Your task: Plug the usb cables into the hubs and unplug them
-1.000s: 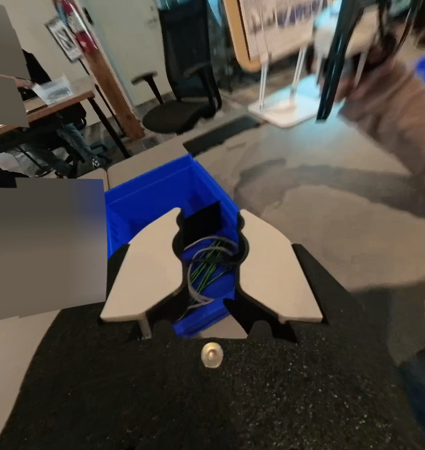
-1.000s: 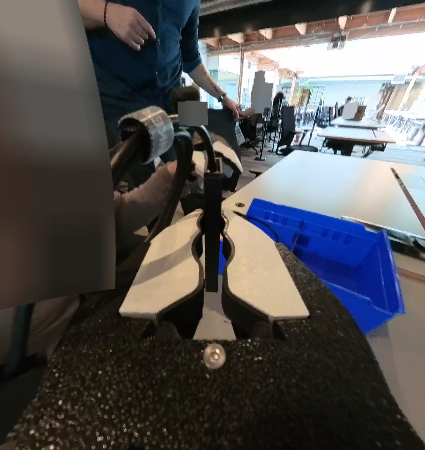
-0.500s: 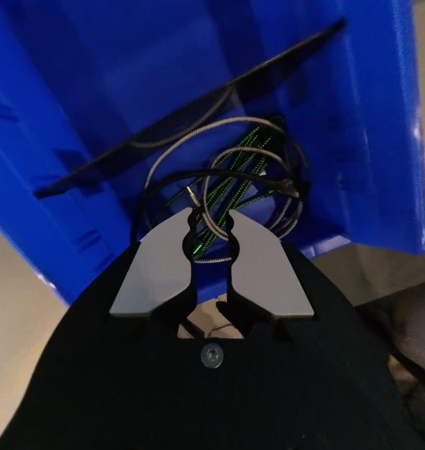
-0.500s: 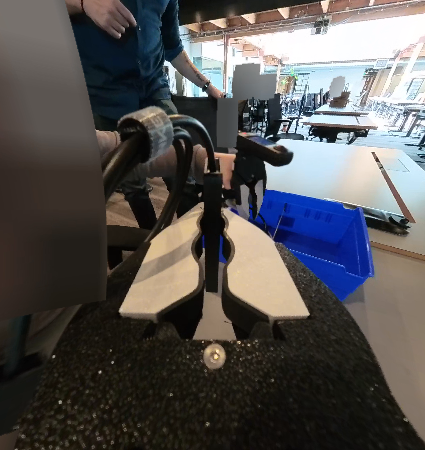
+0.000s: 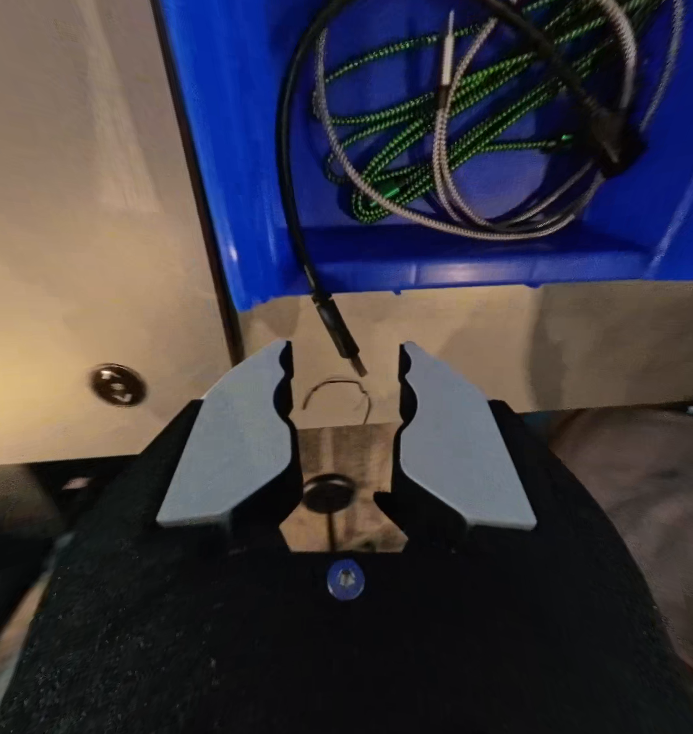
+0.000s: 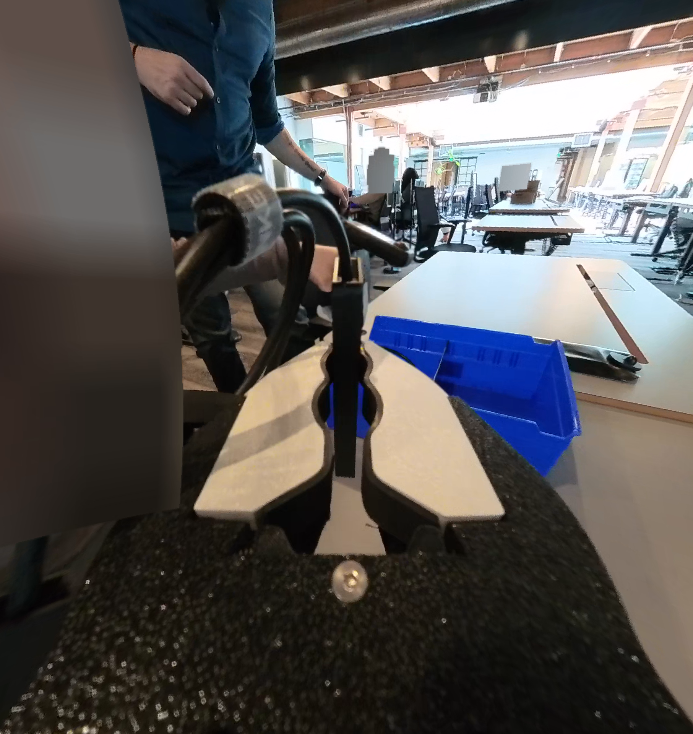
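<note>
My left gripper (image 5: pixel 344 351) is open above the beige table (image 5: pixel 78 198), just in front of the blue bin (image 5: pixel 237 159). A black USB cable (image 5: pixel 293 167) runs out over the bin's front lip. Its plug (image 5: pixel 338 341) points toward me and ends between my spread fingertips, touching neither. Green braided cables (image 5: pixel 428 115) and grey braided cables (image 5: pixel 448 167) lie coiled in the bin. My right gripper (image 6: pixel 346 351) is shut on a slim black hub (image 6: pixel 346 397), held upright. The hub's thick black lead (image 6: pixel 297 278) loops left to a strapped bundle (image 6: pixel 237 214).
A metal disc (image 5: pixel 116 384) is set in the table left of my left gripper, beside a dark seam (image 5: pixel 201 222). A thin wire loop (image 5: pixel 336 387) lies under the fingers. In the right wrist view the bin (image 6: pixel 495 381) sits right of the hub; a person in a blue shirt (image 6: pixel 209 79) stands behind. The metal disc (image 5: pixel 116 384) is closer to my left gripper, around 15 cm from its tips; the right tips are 55 cm off.
My left gripper dipped into the bin, then drew back out and opened wide; the black cable's plug now hangs over the bin's front lip. My right gripper keeps holding the hub.
</note>
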{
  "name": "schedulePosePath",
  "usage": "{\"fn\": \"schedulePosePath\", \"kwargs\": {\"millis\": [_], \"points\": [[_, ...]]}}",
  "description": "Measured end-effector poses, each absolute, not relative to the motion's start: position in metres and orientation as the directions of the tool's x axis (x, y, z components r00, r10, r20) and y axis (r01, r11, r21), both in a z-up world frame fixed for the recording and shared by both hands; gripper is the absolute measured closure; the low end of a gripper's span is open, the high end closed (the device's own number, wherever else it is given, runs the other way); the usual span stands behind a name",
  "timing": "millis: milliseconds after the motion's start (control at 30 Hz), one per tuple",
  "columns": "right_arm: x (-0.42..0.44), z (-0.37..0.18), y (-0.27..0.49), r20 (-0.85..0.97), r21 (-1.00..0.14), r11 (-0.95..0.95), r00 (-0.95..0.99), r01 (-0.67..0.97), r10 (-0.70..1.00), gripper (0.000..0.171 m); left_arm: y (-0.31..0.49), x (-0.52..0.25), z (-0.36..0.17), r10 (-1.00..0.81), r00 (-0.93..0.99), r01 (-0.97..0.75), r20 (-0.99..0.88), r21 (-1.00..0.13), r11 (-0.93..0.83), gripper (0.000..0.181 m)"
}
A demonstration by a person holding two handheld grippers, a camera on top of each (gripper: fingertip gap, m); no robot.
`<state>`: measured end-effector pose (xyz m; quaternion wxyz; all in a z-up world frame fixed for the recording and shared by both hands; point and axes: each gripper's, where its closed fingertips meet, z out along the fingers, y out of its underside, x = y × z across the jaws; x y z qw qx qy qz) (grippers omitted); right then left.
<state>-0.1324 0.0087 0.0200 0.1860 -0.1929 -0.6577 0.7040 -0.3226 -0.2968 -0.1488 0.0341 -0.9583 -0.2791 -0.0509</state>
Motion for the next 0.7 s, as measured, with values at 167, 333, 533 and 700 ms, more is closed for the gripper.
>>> {"fn": "schedulePosePath", "kwargs": {"millis": [167, 333, 533, 700], "points": [[-0.134, 0.019, 0.007, -0.032, -0.998, -0.062, -0.858, 0.0, 0.512, 0.161, -0.307, -0.32, -0.165, 0.561, 0.805, 0.583, 0.192, -0.086, -0.808, 0.14], [-0.134, 0.018, 0.003, -0.024, -0.999, -0.045, -0.858, 0.001, 0.514, 0.161, -0.303, -0.314, -0.172, 0.479, 0.858, 0.506, 0.187, -0.145, -0.85, 0.17], [-0.132, 0.022, 0.0, 0.001, -0.999, -0.036, -0.857, -0.022, 0.516, 0.161, -0.302, -0.319, -0.117, 0.396, 0.917, 0.356, -0.043, -0.357, -0.864, 0.171], [-0.121, 0.045, 0.001, 0.07, -0.987, -0.084, -0.848, -0.134, 0.526, 0.161, -0.272, -0.305, -0.013, 0.256, 0.876, 0.005, -0.408, -0.524, -0.852, 0.171]]}}
